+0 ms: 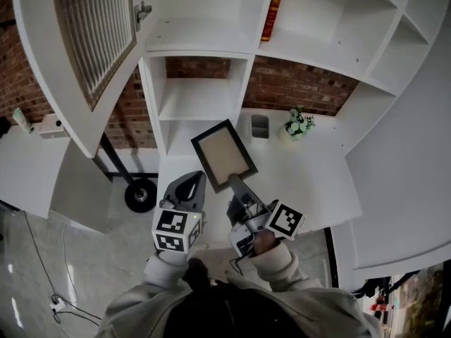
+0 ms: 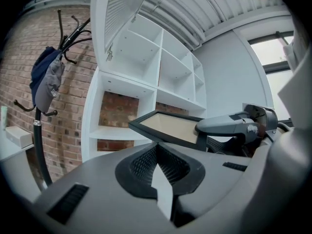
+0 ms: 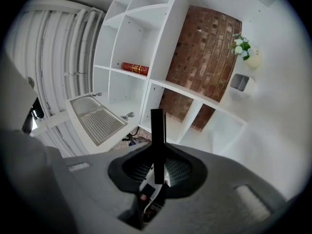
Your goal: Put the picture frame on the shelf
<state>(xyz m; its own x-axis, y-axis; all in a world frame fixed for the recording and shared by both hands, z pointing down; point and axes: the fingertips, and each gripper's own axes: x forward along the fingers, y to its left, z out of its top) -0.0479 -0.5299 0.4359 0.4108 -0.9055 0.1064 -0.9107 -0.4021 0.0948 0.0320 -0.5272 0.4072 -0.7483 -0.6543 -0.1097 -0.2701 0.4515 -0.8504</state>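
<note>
The right gripper [image 1: 238, 183] clamps its jaws on the near edge of the picture frame [image 1: 224, 155]. In the right gripper view the frame [image 3: 157, 130] stands edge-on between them as 1 dark bar. The frame hangs in the air, touching no surface, over the white counter [image 1: 310, 182] and in front of the shelf unit [image 1: 204, 62]. Its far corner points at the narrow column of open-fronted compartments between 2 white uprights. The left gripper [image 1: 192, 185] sits just beside the frame's left edge, apart from it, with its jaws pressed together.

At the left, a slatted cabinet door [image 1: 91, 34] swings out over the floor, its lower edge well above the grippers. On the counter to the right, a grey cup [image 1: 259, 126] and a flower pot [image 1: 296, 125] stand near the brick back wall, past the frame's right corner. A red book [image 1: 273, 9] leans in a higher compartment.
</note>
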